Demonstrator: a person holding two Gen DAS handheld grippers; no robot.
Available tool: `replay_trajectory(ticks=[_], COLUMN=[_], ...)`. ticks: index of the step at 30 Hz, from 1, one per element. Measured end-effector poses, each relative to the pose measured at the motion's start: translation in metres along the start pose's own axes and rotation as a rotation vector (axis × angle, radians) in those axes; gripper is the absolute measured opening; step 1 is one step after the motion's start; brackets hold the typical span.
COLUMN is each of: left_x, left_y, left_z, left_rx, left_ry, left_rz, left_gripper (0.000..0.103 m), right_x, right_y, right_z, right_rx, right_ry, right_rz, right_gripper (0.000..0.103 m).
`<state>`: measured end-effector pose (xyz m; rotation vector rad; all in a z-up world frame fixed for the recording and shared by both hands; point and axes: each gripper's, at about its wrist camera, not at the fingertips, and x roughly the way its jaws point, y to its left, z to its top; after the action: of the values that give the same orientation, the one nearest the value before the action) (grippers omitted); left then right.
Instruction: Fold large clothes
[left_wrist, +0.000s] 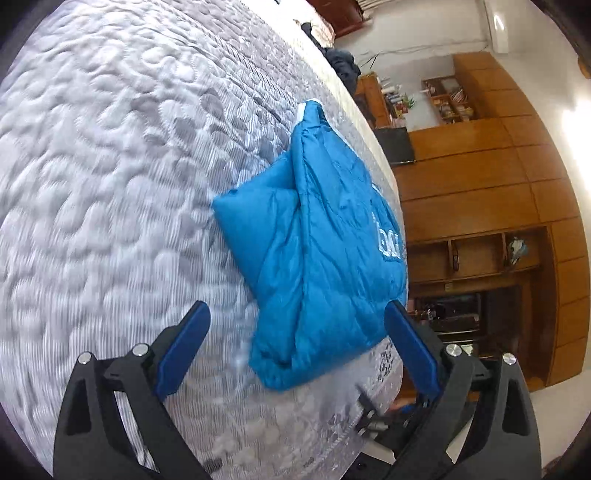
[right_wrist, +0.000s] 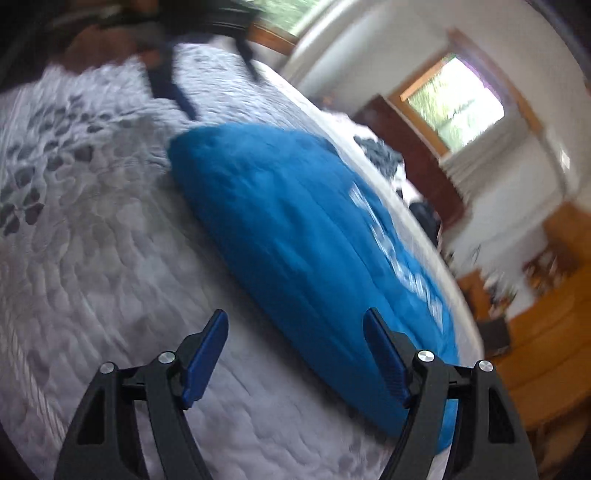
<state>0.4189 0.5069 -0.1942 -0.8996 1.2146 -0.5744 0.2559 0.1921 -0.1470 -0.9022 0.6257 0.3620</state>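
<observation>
the bright blue quilted puffer jacket (left_wrist: 317, 251) lies folded into a thick bundle on the pale grey-and-white quilted mattress (left_wrist: 110, 184), close to the mattress edge that faces the wooden cabinet wall (left_wrist: 480, 177). white lettering runs along the jacket's side nearest that edge, and a narrow part, perhaps a sleeve or collar with a white tip, tapers away from the bundle toward the far end of the mattress.

judging by its puffed panels and shiny shell, the jacket should be light, soft and springy, and rather slippery; folds will likely want to bounce open, and a shallow pinch may slide off. the better hold is probably a deep bite on a stitched seam or on the thick folded corner at the bundle's near end, taking all layers at once.

the left gripper (left_wrist: 297, 325) hovers just short of the jacket's near corner, its blue-padded fingers wide apart and holding nothing. the right gripper (right_wrist: 295, 334) also stands spread and empty, one finger over the jacket's near edge, the other over bare mattress beside it; that view is blurred.

beyond the jacket, dark crumpled clothes (left_wrist: 345, 66) sit at the far mattress edge.
</observation>
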Motion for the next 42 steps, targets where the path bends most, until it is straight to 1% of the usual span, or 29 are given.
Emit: replay_trajectory(ticks=[3, 6, 12, 14, 17, 21, 22, 23, 24, 25, 26, 27, 29, 33, 37, 42], left_x=[0.019, 0.042, 0.073, 0.08, 0.089, 0.101, 0.103, 0.105, 0.107, 0.108, 0.11, 0.112, 0.112, 0.108, 0.103, 0.099], left_y=[0.0, 0.0, -0.007, -0.01, -0.016, -0.024, -0.026, -0.028, -0.029, -0.027, -0.028, -0.027, -0.028, -0.038, -0.051, -0.084], left_z=[0.02, 0.042, 0.075, 0.083, 0.093, 0.102, 0.103, 0.105, 0.108, 0.11, 0.111, 0.113, 0.114, 0.115, 0.115, 0.114], left_rx=[0.008, 0.011, 0.02, 0.026, 0.034, 0.06, 0.064, 0.066, 0.062, 0.049, 0.042, 0.039, 0.039, 0.049, 0.067, 0.092], left_ry=[0.028, 0.059, 0.109, 0.12, 0.134, 0.151, 0.155, 0.157, 0.16, 0.164, 0.171, 0.179, 0.187, 0.182, 0.177, 0.162], left_rz=[-0.013, -0.003, -0.013, -0.008, -0.002, 0.029, 0.036, 0.045, 0.06, 0.066, 0.067, 0.073, 0.072, 0.08, 0.09, 0.131], left_gripper=[0.094, 0.094, 0.095, 0.094, 0.094, 0.094, 0.093, 0.089, 0.084, 0.073, 0.065, 0.062, 0.052, 0.041, 0.036, 0.033], right_x=[0.009, 0.025, 0.049, 0.054, 0.06, 0.067, 0.068, 0.071, 0.07, 0.07, 0.069, 0.067, 0.064, 0.055, 0.04, 0.029], right_y=[0.027, 0.049, 0.076, 0.08, 0.081, 0.082, 0.081, 0.079, 0.081, 0.079, 0.078, 0.08, 0.074, 0.059, 0.042, 0.012], right_z=[0.017, 0.035, 0.063, 0.071, 0.081, 0.093, 0.094, 0.095, 0.096, 0.096, 0.097, 0.099, 0.098, 0.099, 0.104, 0.109], right_rx=[-0.082, -0.145, -0.214, -0.21, -0.199, -0.177, -0.168, -0.151, -0.142, -0.131, -0.112, -0.1, -0.07, -0.01, 0.066, 0.16], right_ry=[-0.03, -0.042, -0.051, -0.058, -0.057, -0.046, -0.043, -0.037, -0.032, -0.032, -0.033, -0.035, -0.039, -0.057, -0.079, -0.106], right_rz=[-0.075, -0.136, -0.215, -0.245, -0.265, -0.269, -0.261, -0.24, -0.23, -0.223, -0.214, -0.208, -0.188, -0.154, -0.122, -0.088], right_gripper=[0.077, 0.077, 0.076, 0.075, 0.075, 0.075, 0.072, 0.065, 0.062, 0.054, 0.047, 0.045, 0.037, 0.033, 0.031, 0.03])
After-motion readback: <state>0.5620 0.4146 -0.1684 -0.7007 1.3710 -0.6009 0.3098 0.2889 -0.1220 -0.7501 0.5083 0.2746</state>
